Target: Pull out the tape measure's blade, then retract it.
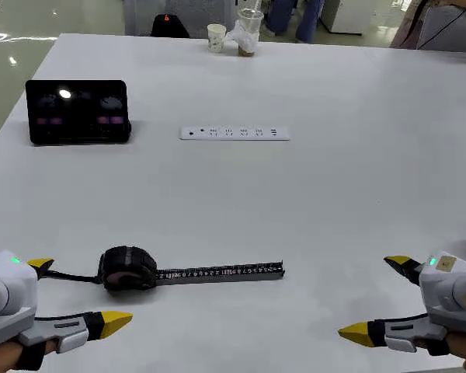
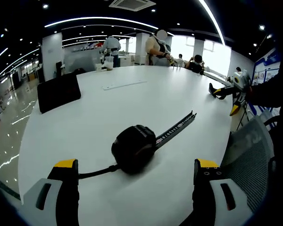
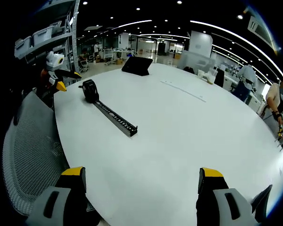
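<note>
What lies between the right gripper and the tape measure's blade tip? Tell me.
Nothing: bare white table between right gripper and blade tip, in the head view.

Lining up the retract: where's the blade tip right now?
In the head view, the blade tip lies on the white table, low centre, right of the tape measure case.

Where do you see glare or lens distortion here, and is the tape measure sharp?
Head view: tape measure sharp, soft shadows, ceiling-light glare on the tablet. Left gripper view: fisheye bows the table edge. Right gripper view: same bowing, light strips curve overhead.
</note>
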The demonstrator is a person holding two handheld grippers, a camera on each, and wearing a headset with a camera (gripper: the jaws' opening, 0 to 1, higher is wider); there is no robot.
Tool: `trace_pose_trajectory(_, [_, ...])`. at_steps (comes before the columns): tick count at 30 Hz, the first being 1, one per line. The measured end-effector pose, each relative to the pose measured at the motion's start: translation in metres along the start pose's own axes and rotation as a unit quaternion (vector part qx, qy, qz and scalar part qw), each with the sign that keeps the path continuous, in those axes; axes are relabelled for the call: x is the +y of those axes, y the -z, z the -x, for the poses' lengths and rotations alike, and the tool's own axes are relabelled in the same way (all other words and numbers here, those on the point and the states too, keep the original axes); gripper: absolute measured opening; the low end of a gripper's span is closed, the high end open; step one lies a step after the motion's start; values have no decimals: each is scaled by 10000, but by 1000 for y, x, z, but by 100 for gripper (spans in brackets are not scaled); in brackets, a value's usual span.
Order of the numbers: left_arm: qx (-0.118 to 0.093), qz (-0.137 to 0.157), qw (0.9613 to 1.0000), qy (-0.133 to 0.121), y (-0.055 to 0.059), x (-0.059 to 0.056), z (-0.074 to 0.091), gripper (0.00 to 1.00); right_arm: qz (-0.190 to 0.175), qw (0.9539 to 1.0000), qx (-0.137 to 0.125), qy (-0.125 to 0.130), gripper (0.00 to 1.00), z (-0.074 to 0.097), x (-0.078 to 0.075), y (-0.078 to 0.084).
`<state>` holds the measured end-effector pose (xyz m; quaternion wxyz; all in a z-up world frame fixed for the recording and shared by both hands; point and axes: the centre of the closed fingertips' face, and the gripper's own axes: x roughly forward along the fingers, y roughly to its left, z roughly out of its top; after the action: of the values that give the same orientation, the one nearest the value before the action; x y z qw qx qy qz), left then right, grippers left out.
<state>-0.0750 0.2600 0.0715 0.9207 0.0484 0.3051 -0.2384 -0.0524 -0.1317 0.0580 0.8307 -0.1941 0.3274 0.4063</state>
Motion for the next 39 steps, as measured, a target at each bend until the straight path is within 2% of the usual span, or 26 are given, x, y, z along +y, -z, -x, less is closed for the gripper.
trace_pose_trajectory(2, [-97, 23, 9999, -27, -5, -1, -1, 99, 50, 10000, 32, -29, 99, -1, -1, -2])
trace_pose_trajectory(7, [-10, 22, 9999, -123, -7, -3, -5, 99, 216, 9997, 89, -79, 99, -4, -4, -11])
trace_pose_trajectory(9, [-112, 118, 9998, -97, -12, -6, -6, 99, 315, 9993, 111, -148, 99, -6, -4, -14])
trace_pose_trajectory(12, [34, 148, 9998, -98, -10, -10, -10, 99, 430, 9988, 137, -213, 99, -8, -6, -20])
trace_pose_trajectory(16, [75, 167, 9998, -128, -13, -16, -15, 99, 596, 9977, 161, -283, 99, -11, -7, -32])
trace_pose_trajectory(25, [-92, 442, 9987, -235, -26, -20, -29, 99, 957, 9944, 241, -369, 99, -21, -23, -45])
trace_pose_trajectory(28, [-136, 488, 9981, -353, -29, -16, -33, 99, 1026, 9936, 250, -398, 99, -23, -25, -51])
trace_pose_trajectory(34, [-250, 555, 9972, -431, -33, -23, -38, 99, 1279, 9898, 331, -532, 99, -31, -26, -57])
trace_pose_trajectory(36, [-269, 561, 9970, -451, -34, -26, -41, 99, 1582, 9847, 430, -582, 99, -34, -25, -58])
trace_pose_trajectory(39, [-268, 533, 9971, -464, -35, -32, -45, 99, 1616, 9834, 481, -669, 99, -38, -25, -61])
